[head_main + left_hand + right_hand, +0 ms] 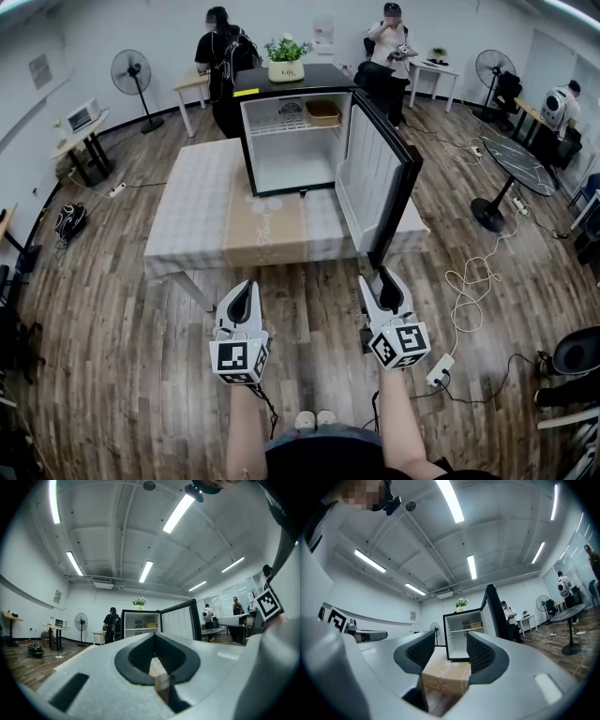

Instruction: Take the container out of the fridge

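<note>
**Tongs short of the table, container on the fridge shelf**

The left tongs [246,287] are together, their tips meeting with nothing between them. The right tongs [384,281] stand apart, and nothing lies between their pads; in the right gripper view only the table edge and the fridge show through the gap. Both are held over the wooden floor [309,309], just in front of the table's near edge, and point toward the fridge. In the head view the right one sits just beside the bottom corner of the open door.

The table [202,216] wears a pale checked cloth. The fridge [330,77], small and black, stands on the table's far part. Its door [370,178] is swung wide to the right. The container [322,112], a shallow tan tub, sits on the upper shelf at the right side of the white interior, well apart from both tongs. A potted plant [286,58] stands on top of the fridge.

Beyond the table, two people stand near small desks, and a fan [131,73] stands at the left.
</note>
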Motion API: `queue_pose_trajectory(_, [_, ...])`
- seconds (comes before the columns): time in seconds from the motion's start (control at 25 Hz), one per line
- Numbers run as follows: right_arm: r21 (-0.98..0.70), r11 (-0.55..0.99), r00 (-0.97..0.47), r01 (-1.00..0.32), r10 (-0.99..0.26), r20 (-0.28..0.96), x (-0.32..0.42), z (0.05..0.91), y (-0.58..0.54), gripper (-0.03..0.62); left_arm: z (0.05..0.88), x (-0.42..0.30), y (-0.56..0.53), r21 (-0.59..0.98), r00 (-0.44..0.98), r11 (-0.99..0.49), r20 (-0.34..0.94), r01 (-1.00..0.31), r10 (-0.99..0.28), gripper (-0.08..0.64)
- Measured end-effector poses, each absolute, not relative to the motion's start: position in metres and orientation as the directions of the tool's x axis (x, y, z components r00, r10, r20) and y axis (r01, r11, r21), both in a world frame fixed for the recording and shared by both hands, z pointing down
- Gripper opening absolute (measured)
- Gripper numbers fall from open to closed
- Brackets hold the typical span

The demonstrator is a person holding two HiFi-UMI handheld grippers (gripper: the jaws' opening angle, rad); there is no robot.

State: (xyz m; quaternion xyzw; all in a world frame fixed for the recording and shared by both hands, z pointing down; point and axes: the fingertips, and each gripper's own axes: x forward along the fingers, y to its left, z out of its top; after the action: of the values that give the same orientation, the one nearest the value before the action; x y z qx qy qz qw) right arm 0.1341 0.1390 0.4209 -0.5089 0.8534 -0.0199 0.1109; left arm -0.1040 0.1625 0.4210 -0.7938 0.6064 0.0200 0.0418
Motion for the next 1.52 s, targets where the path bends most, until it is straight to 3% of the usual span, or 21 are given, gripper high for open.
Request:
queue_pose_trajectory(0.32, [-0.135, 0.474, -0.453, -0.870, -0.877, -0.164, 0.117, 0.421, 0.130, 0.259, 0.421, -0.119, 0.154, -0.039, 0.271, -0.269, -0.088, -0.962, -0.959, 0.006])
queue_pose_trajectory(0.92, [-0.087, 0.473, -0.451, -0.877, -0.871, -0.196, 0.091, 0.408, 0.094, 0.273, 0.419, -0.139, 0.113, -0.042, 0.288, -0.285, -0.109, -0.958, -0.952, 0.006])
queue_pose_trajectory(1.52, [-0.044, 0.555, -0.533, -0.830, -0.815, -0.225, 0.042, 0.401, -0.099, 0.275, 0.431, -0.165, -0.059, -0.058, 0.217, -0.212, -0.107, -0.976, -0.970, 0.006])
